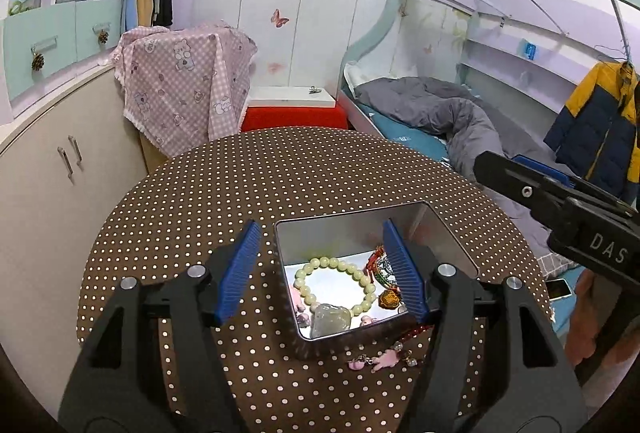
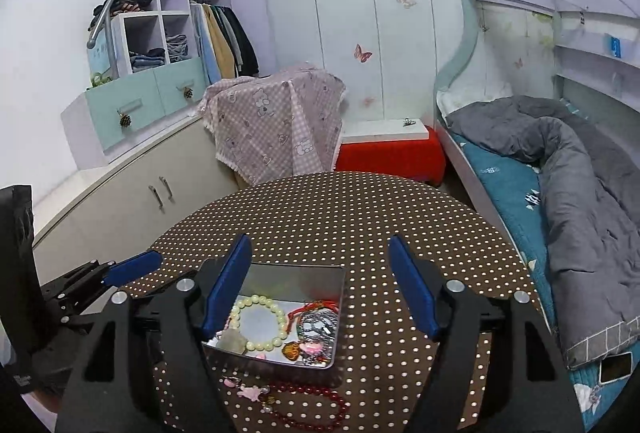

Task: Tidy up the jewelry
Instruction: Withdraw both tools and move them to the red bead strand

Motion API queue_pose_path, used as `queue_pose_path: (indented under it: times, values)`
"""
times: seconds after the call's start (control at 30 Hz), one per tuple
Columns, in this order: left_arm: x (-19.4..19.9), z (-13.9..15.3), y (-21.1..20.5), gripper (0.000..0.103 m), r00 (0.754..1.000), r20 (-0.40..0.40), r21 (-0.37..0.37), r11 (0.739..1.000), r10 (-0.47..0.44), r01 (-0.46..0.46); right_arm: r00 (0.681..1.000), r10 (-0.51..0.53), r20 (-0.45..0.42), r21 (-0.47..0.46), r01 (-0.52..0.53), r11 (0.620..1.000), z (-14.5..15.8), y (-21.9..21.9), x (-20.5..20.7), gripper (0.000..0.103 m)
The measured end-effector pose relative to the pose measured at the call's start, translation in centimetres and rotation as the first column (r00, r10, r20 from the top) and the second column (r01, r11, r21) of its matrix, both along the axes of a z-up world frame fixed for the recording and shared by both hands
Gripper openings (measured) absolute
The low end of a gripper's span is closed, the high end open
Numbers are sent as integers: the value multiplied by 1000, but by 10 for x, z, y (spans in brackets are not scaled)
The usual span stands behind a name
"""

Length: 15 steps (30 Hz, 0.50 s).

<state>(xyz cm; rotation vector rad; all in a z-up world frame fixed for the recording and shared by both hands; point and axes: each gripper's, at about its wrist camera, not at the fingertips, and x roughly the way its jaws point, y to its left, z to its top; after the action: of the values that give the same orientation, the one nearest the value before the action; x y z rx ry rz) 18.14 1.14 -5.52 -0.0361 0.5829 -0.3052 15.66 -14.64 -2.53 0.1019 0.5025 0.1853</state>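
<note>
A silver metal tin (image 1: 452, 237) (image 2: 276, 273) sits on the round brown polka-dot table (image 1: 240, 185) (image 2: 360, 209). It holds a pale green bead bracelet (image 1: 340, 267) (image 2: 260, 321), a grey-green stone (image 1: 330, 317), red cord pieces (image 1: 374, 261) (image 2: 316, 307) and an orange pendant (image 1: 388, 299) (image 2: 291, 351). A pink charm piece (image 1: 384, 359) (image 2: 250, 393) and a dark red bead strand (image 2: 320, 399) lie on the table in front of the tin. My left gripper (image 1: 326, 273) is open and empty over the tin. My right gripper (image 2: 320, 293) is open and empty over the tin's right half.
A bed with a grey duvet (image 1: 460, 113) (image 2: 560, 161) stands right of the table. A red stool with a white box (image 1: 292, 105) (image 2: 388, 149) and a cloth-covered object (image 1: 180, 81) (image 2: 276, 117) stand behind it. A cabinet (image 1: 60, 173) stands at the left.
</note>
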Motion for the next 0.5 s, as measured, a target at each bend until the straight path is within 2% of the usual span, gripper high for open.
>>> queue_pose_path:
  times: [0.5]
  values:
    - [-7,-6,7,63,1000,-15,4,1000,7,-7,999,-43,-28,13,43,999,-8,-15,-4,77]
